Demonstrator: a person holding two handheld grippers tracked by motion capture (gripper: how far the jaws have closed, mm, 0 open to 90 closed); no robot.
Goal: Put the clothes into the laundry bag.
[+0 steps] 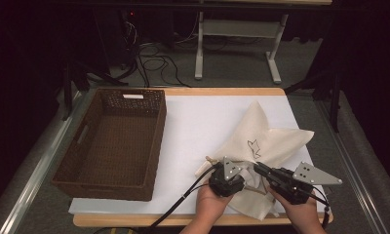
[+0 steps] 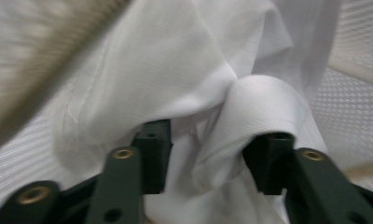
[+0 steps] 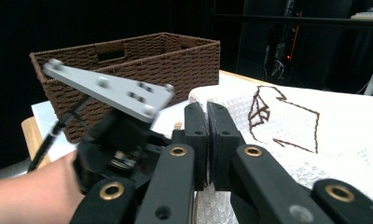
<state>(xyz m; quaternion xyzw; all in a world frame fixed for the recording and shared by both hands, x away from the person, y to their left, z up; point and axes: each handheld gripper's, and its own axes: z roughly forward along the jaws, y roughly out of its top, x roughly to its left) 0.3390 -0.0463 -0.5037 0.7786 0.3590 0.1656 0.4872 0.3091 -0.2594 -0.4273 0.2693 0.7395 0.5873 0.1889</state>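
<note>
Holding stock at your bench: one cream cloth bag, with a dark line drawing stitched on it, lies spread on the white sheet well to the right of the basket.

Item, basket: brown, woven, rectangular, with handle slots; it sits at the sheet's left edge, apart from the bag.

Item, left claw: your left hand holds it at the bag's near corner, on the side nearer the basket. In the left gripper view its jaws stand apart, with bunched white fabric lying between them and draped over the right jaw; the claw is parted rather than clamped on it.

Item, right claw: your right hand holds it at the bag's near edge, on the side farther from the basket, just beside the left claw. In the right gripper view its jaws are pressed together at the bag's edge; you cannot tell whether fabric is pinched between them.

Item, cable: runs from the left claw toward the bench's near edge.
</note>
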